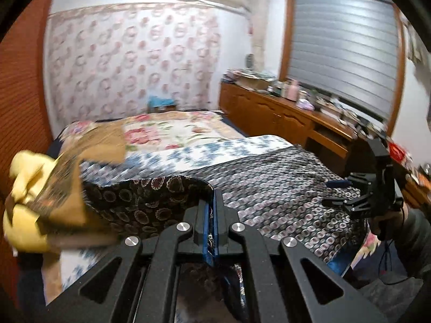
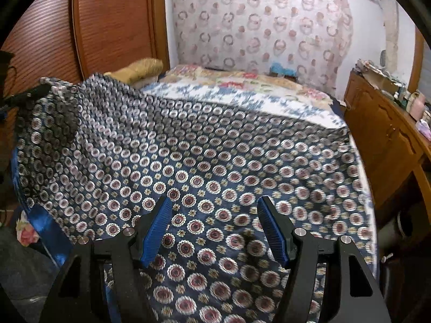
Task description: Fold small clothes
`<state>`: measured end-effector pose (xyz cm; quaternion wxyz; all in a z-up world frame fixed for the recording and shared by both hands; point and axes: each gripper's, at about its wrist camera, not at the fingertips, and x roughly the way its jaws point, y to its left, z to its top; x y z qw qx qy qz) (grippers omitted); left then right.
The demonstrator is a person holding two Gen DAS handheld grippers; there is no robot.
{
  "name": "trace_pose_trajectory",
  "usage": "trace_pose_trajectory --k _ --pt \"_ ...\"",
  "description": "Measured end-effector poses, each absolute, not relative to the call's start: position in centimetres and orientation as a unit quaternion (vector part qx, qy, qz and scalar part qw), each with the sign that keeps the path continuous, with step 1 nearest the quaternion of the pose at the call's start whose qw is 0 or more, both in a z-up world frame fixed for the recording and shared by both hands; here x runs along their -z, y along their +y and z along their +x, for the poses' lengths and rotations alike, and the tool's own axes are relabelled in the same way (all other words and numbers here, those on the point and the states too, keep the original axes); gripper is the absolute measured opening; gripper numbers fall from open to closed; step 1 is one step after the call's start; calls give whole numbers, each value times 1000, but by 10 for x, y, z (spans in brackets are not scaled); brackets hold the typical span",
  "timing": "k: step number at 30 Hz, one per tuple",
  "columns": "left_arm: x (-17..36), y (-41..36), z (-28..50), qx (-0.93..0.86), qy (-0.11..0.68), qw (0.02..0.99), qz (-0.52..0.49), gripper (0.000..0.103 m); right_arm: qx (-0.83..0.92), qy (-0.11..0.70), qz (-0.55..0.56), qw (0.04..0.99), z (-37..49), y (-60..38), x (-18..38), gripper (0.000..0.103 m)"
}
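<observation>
Spread across the bed (image 2: 269, 99): a navy medallion-print garment (image 2: 215, 167), its edge at 9 o'clock lifted clear, clamped between the closed pads of the left tool (image 1: 211, 210). At 6 o'clock, the right tool (image 2: 214, 228), jaws apart, gripping nothing, above the cloth, perhaps just clear; blurred there.

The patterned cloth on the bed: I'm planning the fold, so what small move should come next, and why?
Probably carry the left gripper across toward the right gripper. It is shut on an edge of the patterned cloth, lifted off the bed, while the right gripper hangs open above the flat part, gripping nothing.
</observation>
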<state>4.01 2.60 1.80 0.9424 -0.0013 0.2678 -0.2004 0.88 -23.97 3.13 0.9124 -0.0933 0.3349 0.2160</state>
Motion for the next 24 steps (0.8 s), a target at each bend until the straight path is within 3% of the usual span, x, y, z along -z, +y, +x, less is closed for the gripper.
trace_pose_trajectory --k 19,21,23,24 --pt "-60 -141 79 352 254 897 85 3 -150 294 -39 943 -37 -321 -51 68" --pt "-54 -145 85 347 267 895 89 11 -148 296 -35 943 -35 -327 -52 68" --pt "-46 -143 88 341 275 895 84 27 -147 298 -32 943 -36 -329 -51 68" --pt "-42 -140 89 340 281 894 81 28 -148 299 -33 942 -36 -330 -50 68"
